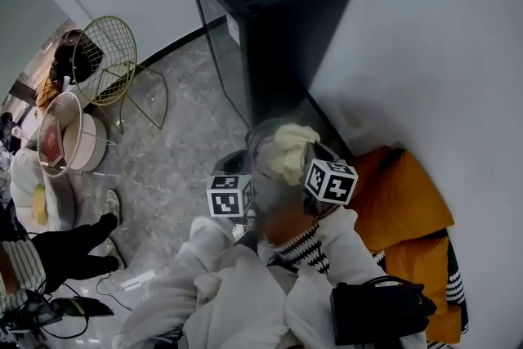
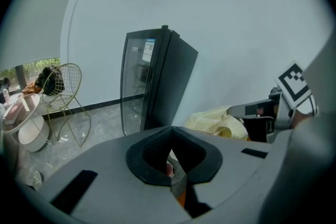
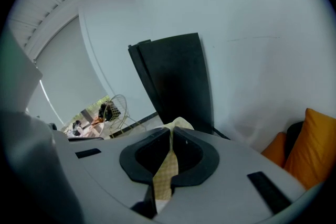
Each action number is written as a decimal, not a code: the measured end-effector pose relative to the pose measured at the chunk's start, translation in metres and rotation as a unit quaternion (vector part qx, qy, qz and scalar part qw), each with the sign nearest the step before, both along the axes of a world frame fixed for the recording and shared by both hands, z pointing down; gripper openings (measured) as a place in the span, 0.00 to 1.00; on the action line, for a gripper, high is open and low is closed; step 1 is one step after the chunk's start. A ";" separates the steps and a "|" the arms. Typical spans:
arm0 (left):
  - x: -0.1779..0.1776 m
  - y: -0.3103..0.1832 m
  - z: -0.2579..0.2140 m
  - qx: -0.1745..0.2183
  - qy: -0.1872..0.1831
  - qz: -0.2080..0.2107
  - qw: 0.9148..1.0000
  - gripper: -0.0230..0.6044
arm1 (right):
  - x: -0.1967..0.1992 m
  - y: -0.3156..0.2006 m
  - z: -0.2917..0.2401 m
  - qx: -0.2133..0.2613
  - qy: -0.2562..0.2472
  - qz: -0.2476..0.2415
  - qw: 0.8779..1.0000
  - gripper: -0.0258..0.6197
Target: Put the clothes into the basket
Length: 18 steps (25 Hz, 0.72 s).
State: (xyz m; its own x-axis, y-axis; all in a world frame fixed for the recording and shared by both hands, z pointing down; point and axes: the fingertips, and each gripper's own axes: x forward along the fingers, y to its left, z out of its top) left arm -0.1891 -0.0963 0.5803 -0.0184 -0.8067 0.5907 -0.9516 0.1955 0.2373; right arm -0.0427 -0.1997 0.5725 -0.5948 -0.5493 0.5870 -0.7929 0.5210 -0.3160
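I see a grey marbled floor [image 1: 176, 151] carrying a black glass-door fridge [image 1: 270, 20], a gold wire chair [image 1: 106, 65] and a round white side table [image 1: 78, 139].

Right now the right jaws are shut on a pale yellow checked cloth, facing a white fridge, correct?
Not quite: the fridge is black, not white, per the right gripper view. The right gripper does have its jaws shut on the pale yellow checked cloth.
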 end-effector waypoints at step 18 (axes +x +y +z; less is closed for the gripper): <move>-0.052 -0.086 0.108 -0.073 0.040 0.060 0.995 0.04 | -0.074 -0.055 0.136 -0.094 0.035 0.031 0.994 0.09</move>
